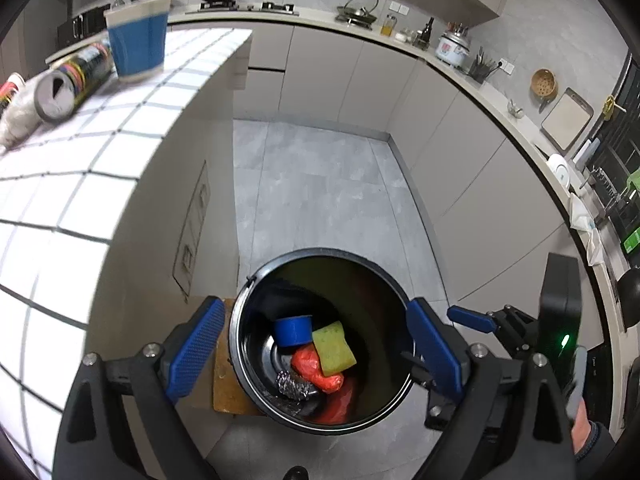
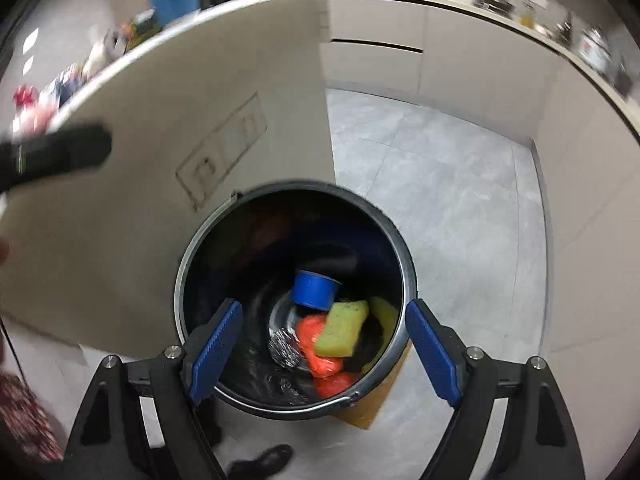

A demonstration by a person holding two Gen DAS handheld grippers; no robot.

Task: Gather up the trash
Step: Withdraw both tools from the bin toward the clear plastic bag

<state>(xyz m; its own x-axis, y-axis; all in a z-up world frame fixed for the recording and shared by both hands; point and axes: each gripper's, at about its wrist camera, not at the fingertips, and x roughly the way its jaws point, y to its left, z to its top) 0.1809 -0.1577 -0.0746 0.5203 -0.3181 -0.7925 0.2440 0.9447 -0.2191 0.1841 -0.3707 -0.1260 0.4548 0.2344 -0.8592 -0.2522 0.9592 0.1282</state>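
Observation:
A black trash bin (image 1: 384, 280) stands on the floor beside the counter; it also shows in the right wrist view (image 2: 192, 256). Inside lie a blue cup (image 1: 293, 330), a yellow-green sponge (image 1: 333, 348), an orange-red bag (image 1: 316, 370) and a foil ball (image 1: 295, 386); the right wrist view shows the cup (image 2: 314, 289), sponge (image 2: 342, 332), bag (image 2: 320, 356) and foil ball (image 2: 285, 347) too. My left gripper (image 1: 316, 350) is open and empty above the bin. My right gripper (image 2: 324, 350) is open and empty above the bin, and shows at right in the left wrist view (image 1: 472, 320).
On the white tiled counter (image 1: 100, 152) stand a blue cup (image 1: 138, 42), a lying can (image 1: 72, 80) and a crumpled plastic wrap (image 1: 16, 116). A brown board (image 1: 224, 380) lies under the bin. Kitchen cabinets and a cluttered worktop (image 1: 460, 68) run behind. A shoe (image 2: 264, 460) is on the floor.

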